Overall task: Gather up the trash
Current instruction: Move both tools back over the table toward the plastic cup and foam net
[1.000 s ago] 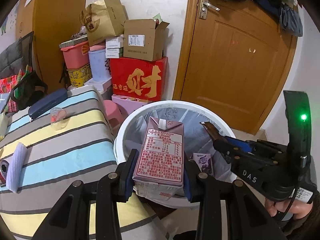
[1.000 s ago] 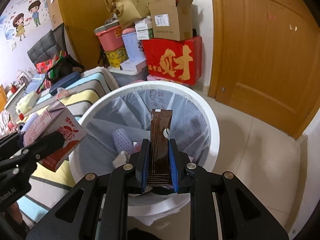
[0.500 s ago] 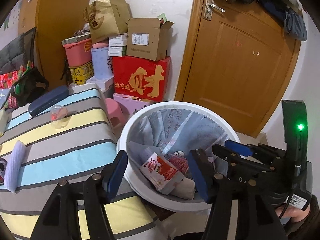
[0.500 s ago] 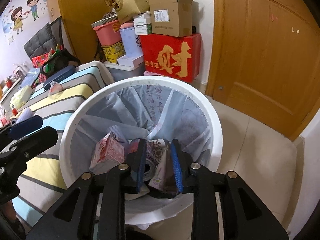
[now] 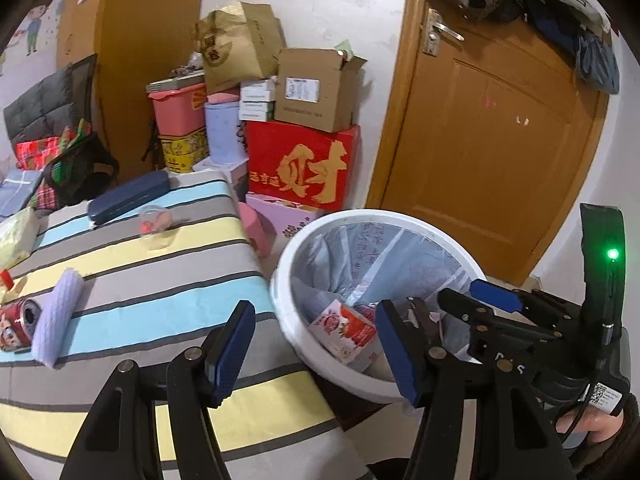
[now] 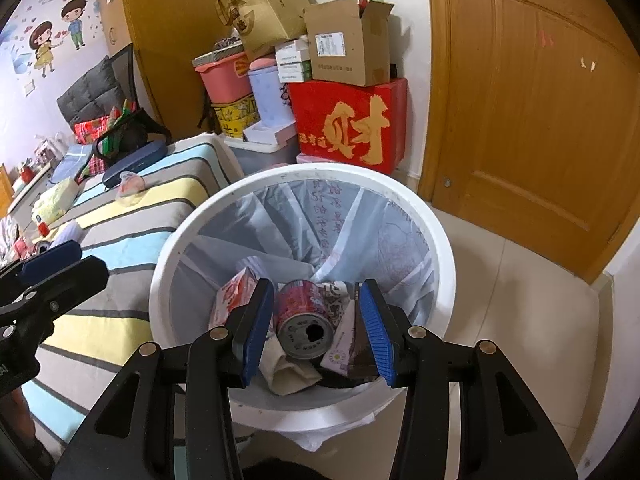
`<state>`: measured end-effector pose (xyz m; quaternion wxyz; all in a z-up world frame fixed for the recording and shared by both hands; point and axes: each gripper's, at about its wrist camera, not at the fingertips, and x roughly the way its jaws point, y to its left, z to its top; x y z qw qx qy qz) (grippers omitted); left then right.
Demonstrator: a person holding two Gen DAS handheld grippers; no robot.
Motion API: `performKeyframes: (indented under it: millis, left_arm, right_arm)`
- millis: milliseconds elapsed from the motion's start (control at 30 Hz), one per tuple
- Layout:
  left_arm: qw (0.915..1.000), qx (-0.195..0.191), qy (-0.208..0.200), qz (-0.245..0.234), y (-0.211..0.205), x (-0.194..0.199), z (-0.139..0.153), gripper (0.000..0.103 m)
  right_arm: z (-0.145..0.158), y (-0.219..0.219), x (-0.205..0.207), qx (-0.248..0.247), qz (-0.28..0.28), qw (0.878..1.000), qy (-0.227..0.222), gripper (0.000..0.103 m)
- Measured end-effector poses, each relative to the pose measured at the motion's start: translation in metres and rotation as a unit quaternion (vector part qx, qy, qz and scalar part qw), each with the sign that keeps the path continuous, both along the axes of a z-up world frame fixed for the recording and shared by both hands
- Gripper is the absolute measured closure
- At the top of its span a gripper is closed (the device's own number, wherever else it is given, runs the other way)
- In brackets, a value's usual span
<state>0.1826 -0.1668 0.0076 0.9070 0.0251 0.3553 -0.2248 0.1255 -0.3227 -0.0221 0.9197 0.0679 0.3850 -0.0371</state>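
Both grippers hang empty over a lined bin beside the striped bed.

Left gripper [image 5: 316, 344] and right gripper [image 6: 316, 330] gape wide above the trash bin [image 6: 442, 248], apparently so nothing catches; carton [image 5: 346, 330] and can [image 6: 306, 318] lie inside.

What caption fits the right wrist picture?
Open right gripper above a white round trash bin holding a red drink can and milk carton.

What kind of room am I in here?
Probably a lived-in bedroom: a striped bed cover, a cartoon couple wall sticker, stacked storage boxes beside a wooden door, and a lined trash bin.
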Motion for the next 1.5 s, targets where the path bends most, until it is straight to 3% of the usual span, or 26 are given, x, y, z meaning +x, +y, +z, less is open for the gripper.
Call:
performKeyframes:
  millis: [700,1167,1500]
  left_arm:
    - [0.9968,-0.015,-0.021,0.075,0.088,-0.03,0.014,0.041]
    - [0.9857,-0.021,-0.04,0.162,0.184,-0.053,0.024,0.041]
    - [0.9787,-0.014,-0.029,0.203,0.237,-0.047,0.016,0.041]
  right_arm:
    - [0.015,0.052,-0.005,0.012,0.034,0.999,-0.028,0.055]
    - [0.022,0.102,-0.003,0.007,0.074,0.996,-0.039,0.055]
    - [0.023,0.14,0.014,-0.004,0.116,0.992,-0.042,0.055]
